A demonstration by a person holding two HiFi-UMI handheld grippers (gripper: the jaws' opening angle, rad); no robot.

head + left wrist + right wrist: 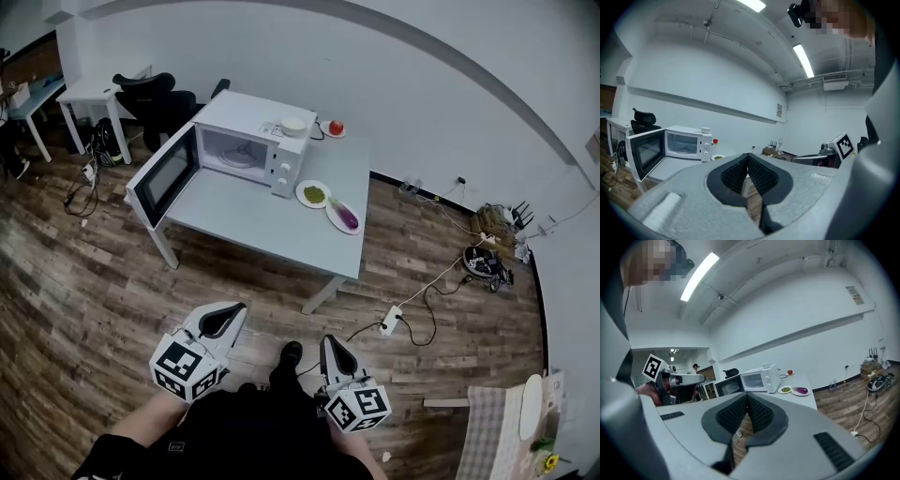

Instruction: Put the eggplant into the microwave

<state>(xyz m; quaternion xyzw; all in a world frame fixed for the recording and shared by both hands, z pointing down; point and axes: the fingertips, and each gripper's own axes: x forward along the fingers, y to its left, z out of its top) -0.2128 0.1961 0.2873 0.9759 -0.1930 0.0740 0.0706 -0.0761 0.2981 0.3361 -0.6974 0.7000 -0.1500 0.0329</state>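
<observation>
On the grey desk (253, 214) at the far middle of the room, the white microwave (246, 141) stands with its door swung open to the left. The eggplant (346, 217) lies on a white plate (331, 216) near the desk's right edge, just beside a small plate of something green (313, 194). A wooden floor (94, 291) surrounds the desk, with a power strip (391, 320) and cables at the right. Near the person, the left hand-held gripper (232, 311) and the right hand-held gripper (329, 341) are both clenched on nothing, well apart from the desk.

Bright ceiling tubes (699, 276) — strong fisheye bending, dark corners.
</observation>
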